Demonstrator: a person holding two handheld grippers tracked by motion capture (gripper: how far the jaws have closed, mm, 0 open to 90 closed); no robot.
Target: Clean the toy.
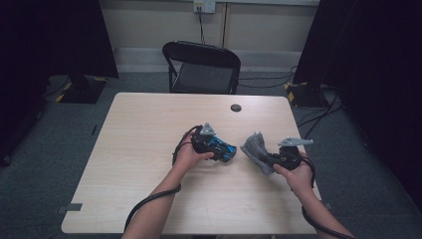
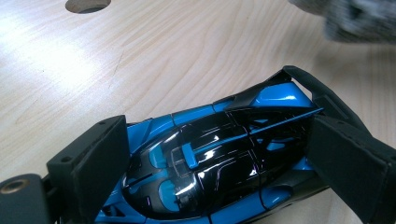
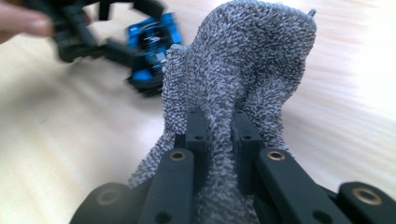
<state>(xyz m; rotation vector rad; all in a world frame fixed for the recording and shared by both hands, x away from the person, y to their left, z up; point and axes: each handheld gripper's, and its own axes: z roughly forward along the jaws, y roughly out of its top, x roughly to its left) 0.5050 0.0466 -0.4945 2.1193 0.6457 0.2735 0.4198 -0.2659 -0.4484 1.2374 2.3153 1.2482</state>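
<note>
A: Start with the big things. What sits around the work?

B: A pale wooden table (image 1: 149, 149) takes up the middle of the high view, on grey carpet. Behind its far edge stands a black folding chair (image 1: 201, 67), and black curtains hang at both sides. Near the far edge of the tabletop is a round cable hole (image 1: 236, 107) (it also shows at the top of the left gripper view).

A: Anything between the two hands?

B: Only bare wood. The cloth and the car lie near each other but apart.

A: And the things in hand?

B: The right gripper (image 1: 271, 158) holds a grey cloth (image 3: 243, 70), a nubby knit in speckled grey that bunches up and rises past the jaws. Its jaws are pressed together on a fold of it. In the high view the cloth sits to the right of the table's centre.

A: The left?

B: The left gripper (image 2: 215, 158) has its jaws clamped across a toy car (image 2: 205, 154), one pad on each flank. The car is glossy blue with black panels and a black rear wing, and it rests on the tabletop just left of centre.
</note>
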